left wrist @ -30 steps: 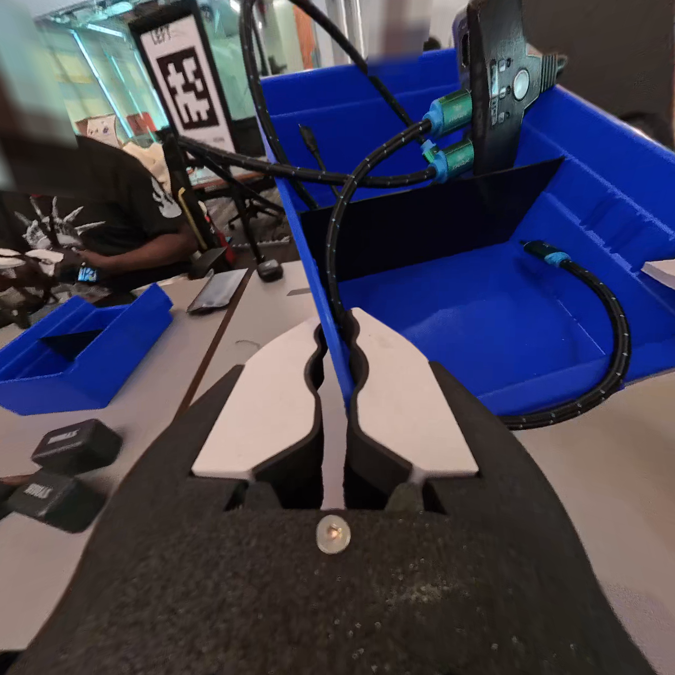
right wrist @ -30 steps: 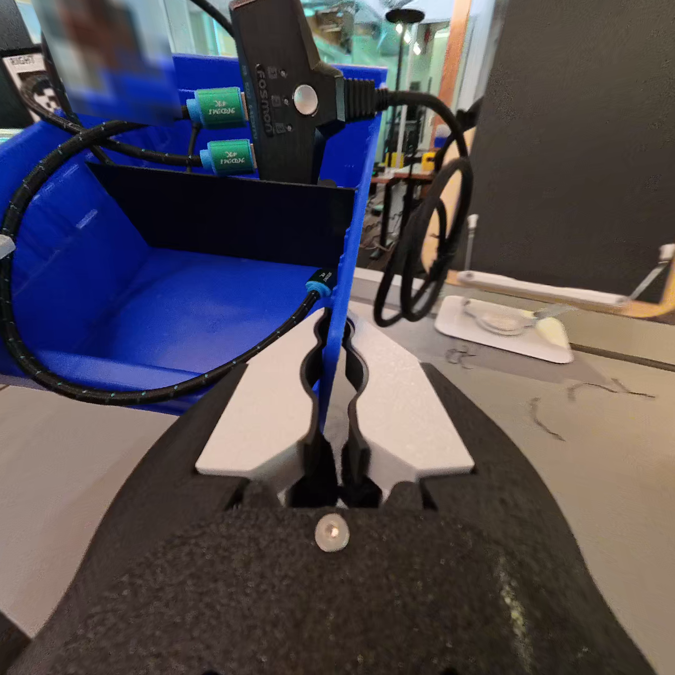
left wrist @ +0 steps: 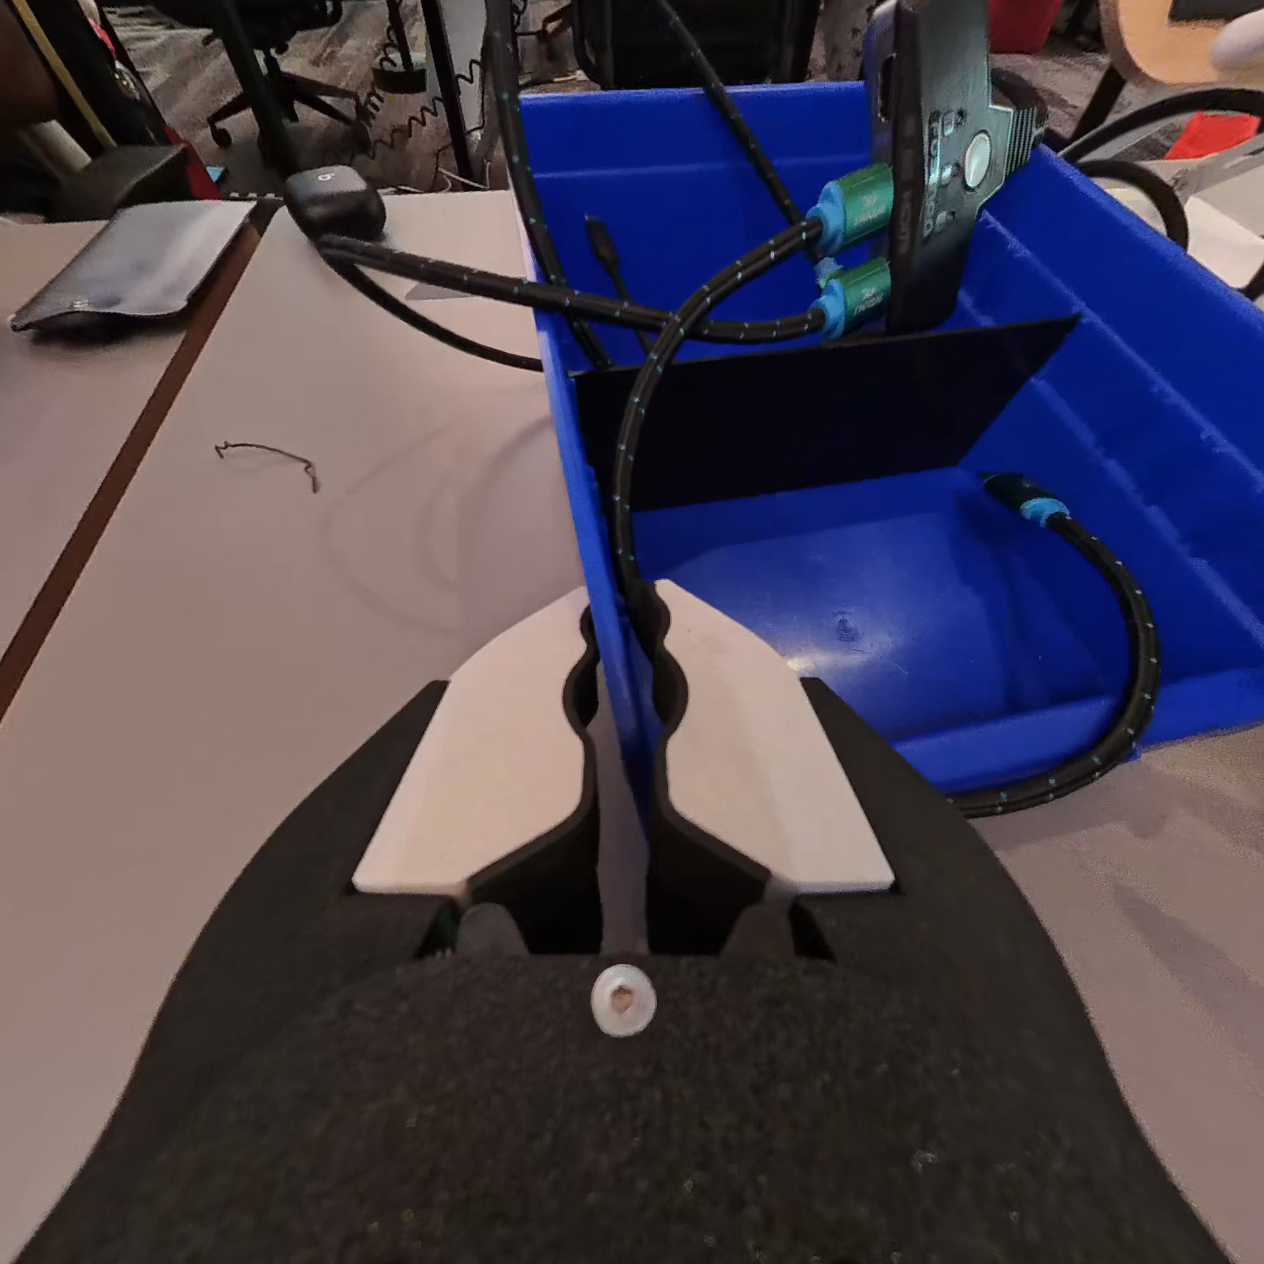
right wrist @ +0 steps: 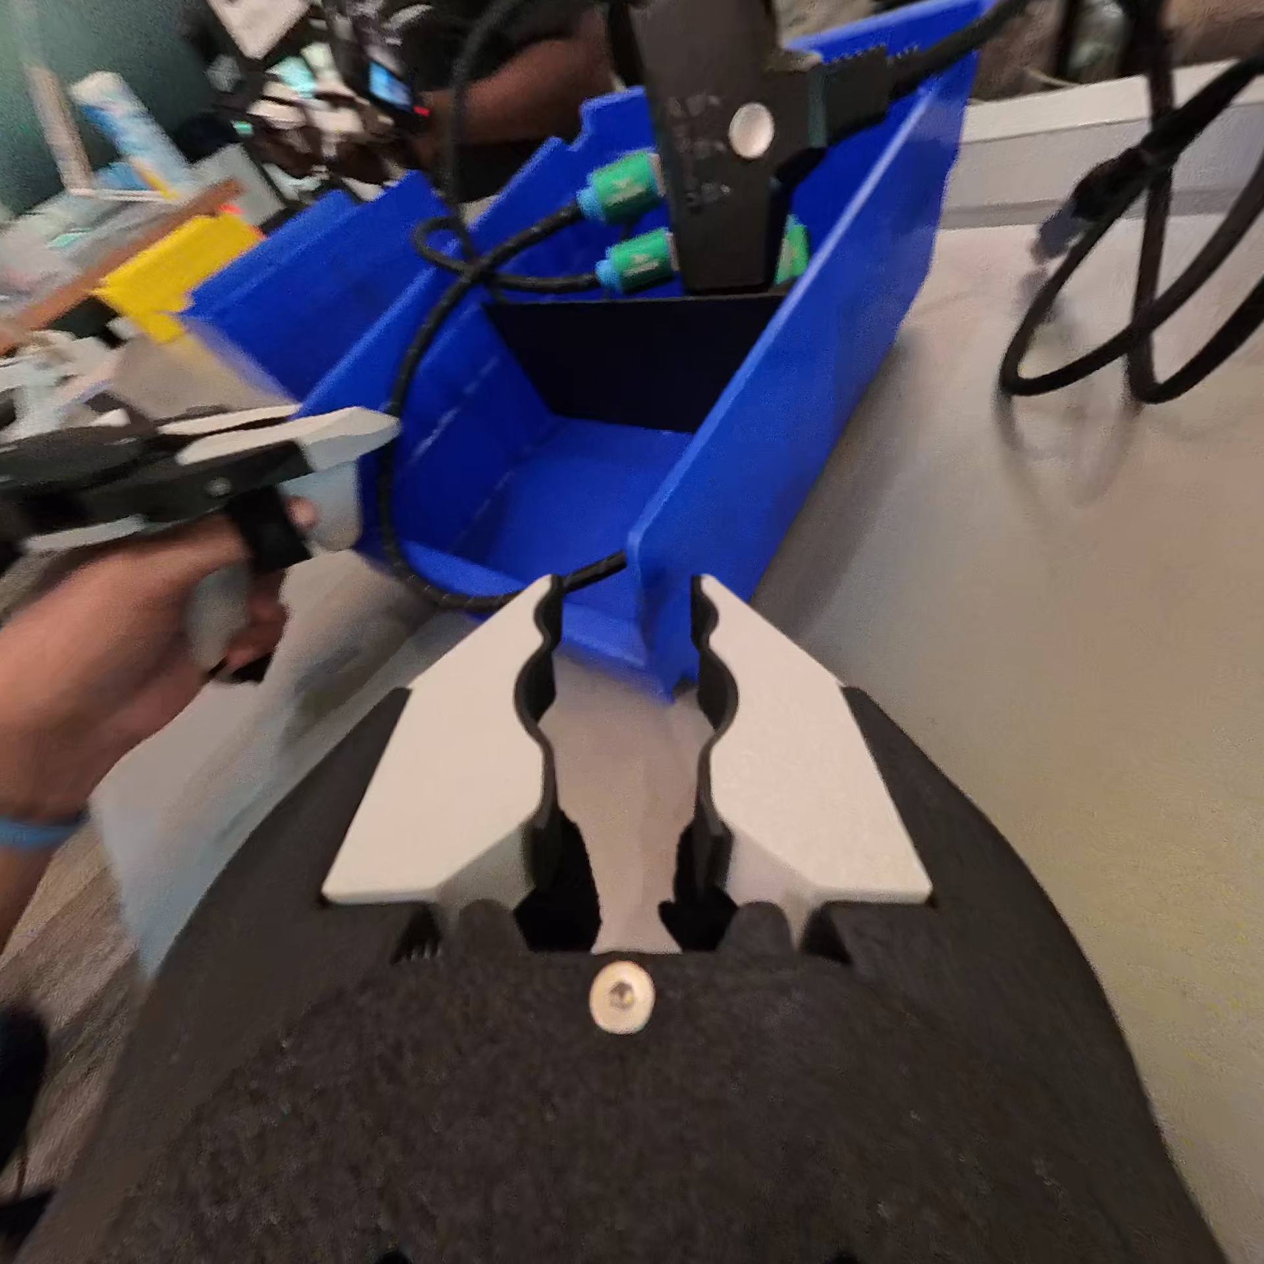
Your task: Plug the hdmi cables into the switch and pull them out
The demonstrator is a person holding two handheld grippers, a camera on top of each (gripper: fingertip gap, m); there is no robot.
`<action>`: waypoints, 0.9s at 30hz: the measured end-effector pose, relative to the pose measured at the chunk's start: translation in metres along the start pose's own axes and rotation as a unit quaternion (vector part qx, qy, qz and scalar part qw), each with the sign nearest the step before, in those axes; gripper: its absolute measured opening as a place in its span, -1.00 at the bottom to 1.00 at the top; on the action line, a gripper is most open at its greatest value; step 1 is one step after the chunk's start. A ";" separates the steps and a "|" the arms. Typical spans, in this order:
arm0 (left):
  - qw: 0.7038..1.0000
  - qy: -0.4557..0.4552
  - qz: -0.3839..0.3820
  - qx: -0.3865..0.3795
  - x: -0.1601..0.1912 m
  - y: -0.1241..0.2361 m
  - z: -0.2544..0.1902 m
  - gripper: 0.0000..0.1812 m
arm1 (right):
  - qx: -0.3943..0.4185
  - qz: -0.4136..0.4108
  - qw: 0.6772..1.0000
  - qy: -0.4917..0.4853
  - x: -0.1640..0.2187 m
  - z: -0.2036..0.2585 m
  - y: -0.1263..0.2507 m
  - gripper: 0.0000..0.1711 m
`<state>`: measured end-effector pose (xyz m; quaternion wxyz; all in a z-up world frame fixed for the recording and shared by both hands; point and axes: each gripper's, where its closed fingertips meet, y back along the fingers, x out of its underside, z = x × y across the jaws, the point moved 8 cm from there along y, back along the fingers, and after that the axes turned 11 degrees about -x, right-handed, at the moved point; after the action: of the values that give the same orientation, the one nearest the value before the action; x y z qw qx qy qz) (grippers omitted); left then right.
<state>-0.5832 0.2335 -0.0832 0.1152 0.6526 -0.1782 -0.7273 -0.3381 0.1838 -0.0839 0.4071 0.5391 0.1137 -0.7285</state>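
- Bin [left wrist: 786, 171], blue, stands on the table [left wrist: 342, 547] in the left wrist view; a dark divider [left wrist: 807, 417] splits it. The switch [left wrist: 937, 157] stands upright in the far compartment with two green hdmi plugs [left wrist: 855, 205] inserted; the near compartment holds a loose cable end [left wrist: 1026, 503]. The left gripper [left wrist: 626, 615] is clenched on the bin's side wall.
- Right wrist view: the right gripper [right wrist: 626, 595] is released, jaws apart, just before the bin's near corner, switch [right wrist: 711, 137] beyond.
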 end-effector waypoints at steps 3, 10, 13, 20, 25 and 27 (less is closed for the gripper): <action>1.000 -0.012 -0.001 -0.016 -0.004 0.006 0.001 -0.83 | -0.053 0.007 0.998 0.046 0.007 0.002 0.044 -0.53; 0.988 0.110 -0.091 -0.059 -0.039 0.101 -0.010 -0.67 | -0.015 0.028 0.994 0.106 0.029 -0.062 0.179 -0.54; 0.985 0.144 -0.081 0.059 -0.023 0.128 -0.077 -0.68 | 0.028 -0.002 0.998 0.051 0.032 -0.103 0.240 -0.54; 0.946 0.061 0.063 0.312 0.048 0.142 -0.244 -0.71 | 0.108 -0.046 0.992 0.048 0.076 -0.115 0.326 -0.43; 0.961 -0.043 0.032 0.272 0.051 0.134 -0.250 -0.70 | 0.158 -0.088 0.983 0.031 0.069 -0.135 0.362 -0.44; 0.962 -0.037 0.042 0.267 0.054 0.130 -0.246 -0.69 | 0.154 -0.060 0.986 -0.006 0.076 -0.145 0.364 -0.43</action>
<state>-0.3550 0.0667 -0.0997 -0.0397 0.6240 -0.3969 -0.6719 0.0159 0.0021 -0.1078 0.2752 0.5834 0.0304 -0.7636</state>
